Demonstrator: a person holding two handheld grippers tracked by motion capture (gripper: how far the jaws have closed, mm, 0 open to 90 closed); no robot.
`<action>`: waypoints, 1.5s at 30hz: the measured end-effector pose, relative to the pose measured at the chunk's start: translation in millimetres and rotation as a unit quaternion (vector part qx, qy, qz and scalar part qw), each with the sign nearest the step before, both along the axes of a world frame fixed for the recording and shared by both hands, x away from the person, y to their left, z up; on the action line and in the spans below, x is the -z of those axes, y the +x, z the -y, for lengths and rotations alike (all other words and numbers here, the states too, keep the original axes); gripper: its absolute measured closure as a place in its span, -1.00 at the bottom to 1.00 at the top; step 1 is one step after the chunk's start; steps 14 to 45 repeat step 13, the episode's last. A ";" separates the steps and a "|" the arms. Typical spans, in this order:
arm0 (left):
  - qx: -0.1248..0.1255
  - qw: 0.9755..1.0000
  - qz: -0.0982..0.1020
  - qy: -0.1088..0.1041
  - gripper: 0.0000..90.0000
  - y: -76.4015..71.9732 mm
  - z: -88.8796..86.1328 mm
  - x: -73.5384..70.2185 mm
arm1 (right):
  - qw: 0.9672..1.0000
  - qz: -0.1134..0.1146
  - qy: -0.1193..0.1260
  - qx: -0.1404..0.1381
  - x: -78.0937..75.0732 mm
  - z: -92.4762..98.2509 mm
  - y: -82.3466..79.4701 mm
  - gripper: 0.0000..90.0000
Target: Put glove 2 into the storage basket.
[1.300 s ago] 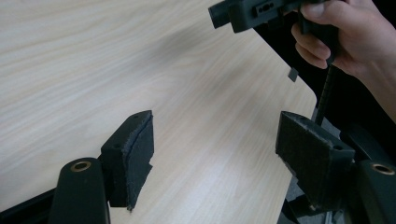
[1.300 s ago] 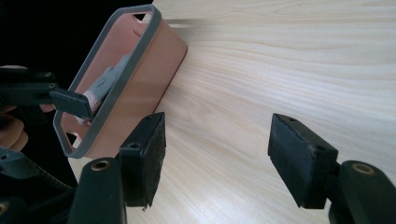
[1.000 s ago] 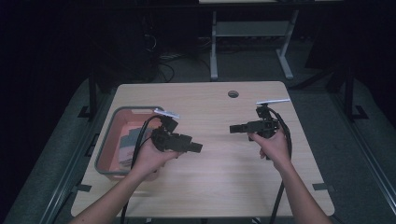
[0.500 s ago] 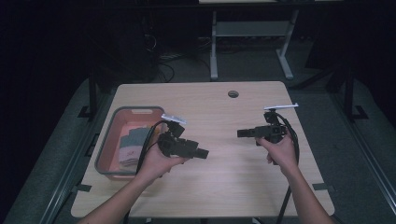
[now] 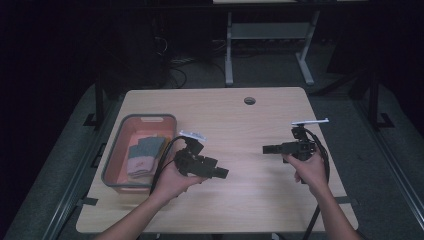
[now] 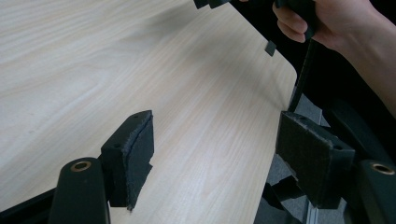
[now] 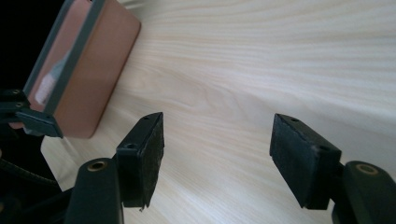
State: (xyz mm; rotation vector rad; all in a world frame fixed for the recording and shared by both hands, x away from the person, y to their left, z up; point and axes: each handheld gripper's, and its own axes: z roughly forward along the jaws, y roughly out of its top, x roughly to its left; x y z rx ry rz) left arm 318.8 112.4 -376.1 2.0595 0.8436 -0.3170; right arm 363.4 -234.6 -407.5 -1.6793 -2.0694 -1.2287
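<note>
Both black tongs, left tongs [image 5: 222,174] and right tongs [image 5: 266,149], gape empty above the pale wooden surface [image 5: 240,120], facing each other mid-surface.

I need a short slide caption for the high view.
Two hand-held grippers, left and right, face each other, open, above a wooden table beside a pink bin.
</note>
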 end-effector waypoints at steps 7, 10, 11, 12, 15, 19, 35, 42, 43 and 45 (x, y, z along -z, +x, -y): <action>0.008 1.000 0.000 -0.002 -0.38 -5.2 8.8 5.6 | 1.000 -0.004 0.002 0.007 6.7 11.2 -10.8 -0.23; 0.011 1.000 0.000 -0.003 -0.38 -8.5 12.5 7.8 | 1.000 -0.005 0.002 0.010 10.2 17.1 -17.5 -0.23; 0.013 1.000 0.003 -0.004 -0.39 -10.1 13.6 8.5 | 1.000 -0.004 0.001 0.010 11.3 18.6 -19.1 -0.23; 0.012 1.000 0.005 -0.004 -0.38 -12.0 15.2 9.7 | 1.000 -0.005 0.000 0.010 12.4 20.8 -21.5 -0.23; 0.012 1.000 0.005 -0.004 -0.38 -12.0 15.2 9.7 | 1.000 -0.005 0.000 0.010 12.4 20.8 -21.5 -0.23; 0.012 1.000 0.005 -0.004 -0.38 -12.0 15.2 9.7 | 1.000 -0.005 0.000 0.010 12.4 20.8 -21.5 -0.23; 0.012 1.000 0.005 -0.004 -0.38 -12.0 15.2 9.7 | 1.000 -0.005 0.000 0.010 12.4 20.8 -21.5 -0.23; 0.012 1.000 0.005 -0.004 -0.38 -12.0 15.2 9.7 | 1.000 -0.005 0.000 0.010 12.4 20.8 -21.5 -0.23; 0.012 1.000 0.005 -0.004 -0.38 -12.0 15.2 9.7 | 1.000 -0.005 0.000 0.010 12.4 20.8 -21.5 -0.23; 0.012 1.000 0.005 -0.004 -0.38 -12.0 15.2 9.7 | 1.000 -0.005 0.000 0.010 12.4 20.8 -21.5 -0.23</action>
